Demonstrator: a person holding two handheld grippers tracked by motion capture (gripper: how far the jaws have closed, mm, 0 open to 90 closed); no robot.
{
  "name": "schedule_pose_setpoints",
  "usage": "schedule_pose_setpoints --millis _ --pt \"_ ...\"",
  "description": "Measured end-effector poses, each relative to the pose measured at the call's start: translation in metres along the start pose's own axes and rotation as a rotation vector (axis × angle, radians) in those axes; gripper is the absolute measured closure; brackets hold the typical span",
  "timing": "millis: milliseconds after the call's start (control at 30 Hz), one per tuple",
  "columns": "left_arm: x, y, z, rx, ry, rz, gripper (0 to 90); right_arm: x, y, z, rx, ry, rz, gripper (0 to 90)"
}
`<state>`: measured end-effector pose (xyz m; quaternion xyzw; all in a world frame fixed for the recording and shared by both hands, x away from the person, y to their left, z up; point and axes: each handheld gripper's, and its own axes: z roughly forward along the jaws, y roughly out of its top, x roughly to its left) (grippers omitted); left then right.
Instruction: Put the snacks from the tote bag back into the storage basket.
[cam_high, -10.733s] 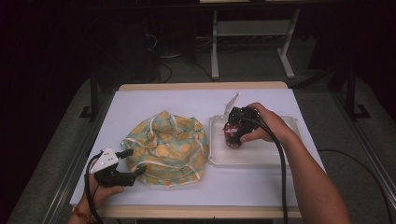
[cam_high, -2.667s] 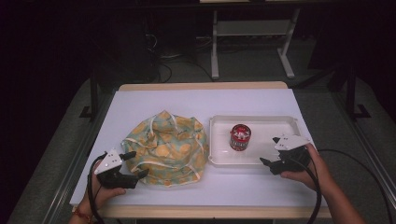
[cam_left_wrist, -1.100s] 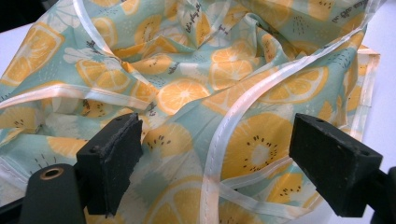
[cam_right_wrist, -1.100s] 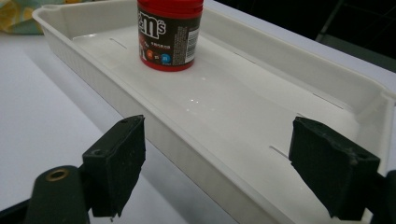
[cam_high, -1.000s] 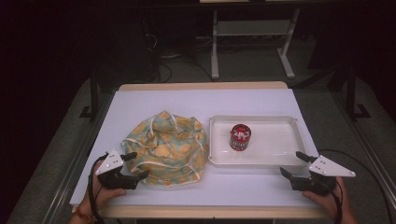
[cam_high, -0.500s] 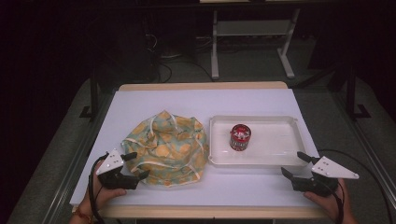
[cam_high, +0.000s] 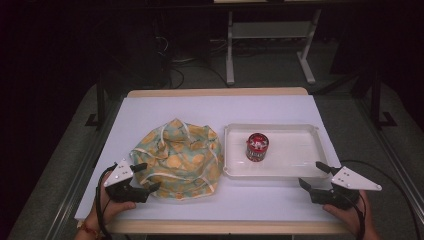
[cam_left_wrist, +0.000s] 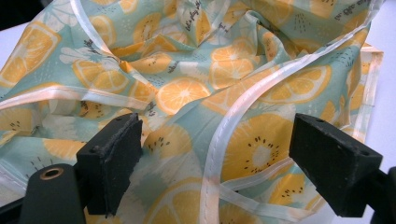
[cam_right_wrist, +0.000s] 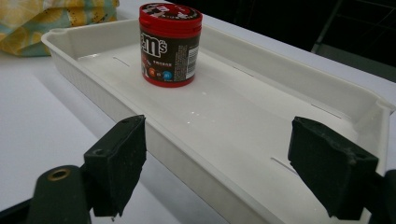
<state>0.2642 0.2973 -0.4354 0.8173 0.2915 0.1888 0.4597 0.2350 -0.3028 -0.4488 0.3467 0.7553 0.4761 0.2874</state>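
Standing upright in the left part of a white tray, right of centre in the high view: a small candy tub with red lid on top, its axis vertical. In the right gripper view, label readable and facing the camera, tub in the upper middle of the frame, beyond the near tray wall.

Well apart from the tub, at the lower right of the high view: the right gripper, held by a hand, jaws spread wide and empty, pointing up-left toward the tray's near right corner. Just short of the tray rim, whether touching cannot be told.

At lower left of the high view: the left gripper, in a hand, jaws also wide apart with nothing clamped, at the lower left edge of a crumpled fabric bag printed with orange slices. In the left gripper view, cloth lying between and behind both jaws, white piping crossing it.

Bag just beside the tray's left wall, on the white table. Bag's opening and inside lost among folds. Wrists cut off by the bottom edge. Background dark, hard to make out.
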Motion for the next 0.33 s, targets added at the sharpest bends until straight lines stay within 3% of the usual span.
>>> schedule_pose_setpoints --millis 333 --pt "0.0000 0.0007 0.0003 -0.004 0.005 -0.004 16.8 -0.0010 0.0020 0.0010 -0.010 0.004 0.017 18.5"
